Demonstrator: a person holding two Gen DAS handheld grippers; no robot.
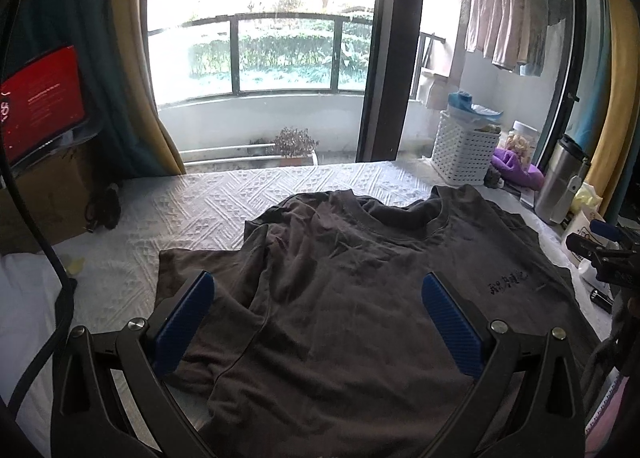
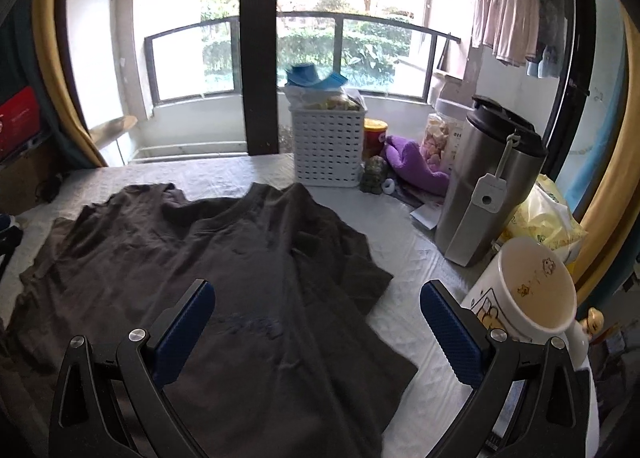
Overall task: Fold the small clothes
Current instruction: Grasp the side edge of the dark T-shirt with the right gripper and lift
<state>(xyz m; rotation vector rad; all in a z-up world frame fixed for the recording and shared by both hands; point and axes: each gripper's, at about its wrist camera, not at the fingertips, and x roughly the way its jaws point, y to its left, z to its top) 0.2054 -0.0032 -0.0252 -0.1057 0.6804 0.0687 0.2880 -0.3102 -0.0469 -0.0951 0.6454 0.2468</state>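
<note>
A dark grey T-shirt point(image 1: 360, 278) lies spread and wrinkled on the white patterned table cover point(image 1: 192, 210), collar toward the window, small black print on its chest. It also shows in the right wrist view point(image 2: 240, 278). My left gripper point(image 1: 318, 298) is open and empty, hovering over the shirt's left side near the sleeve. My right gripper point(image 2: 318, 298) is open and empty above the shirt's right side and its sleeve. The right gripper also shows at the right edge of the left wrist view point(image 1: 600, 250).
A white basket point(image 2: 328, 146), purple cloth point(image 2: 416, 166), steel thermos point(image 2: 488, 186), white mug point(image 2: 528, 298) and yellow packet point(image 2: 544, 218) crowd the table's right side. A cardboard box point(image 1: 44, 202) and red screen point(image 1: 40, 98) stand at the left. A window lies behind.
</note>
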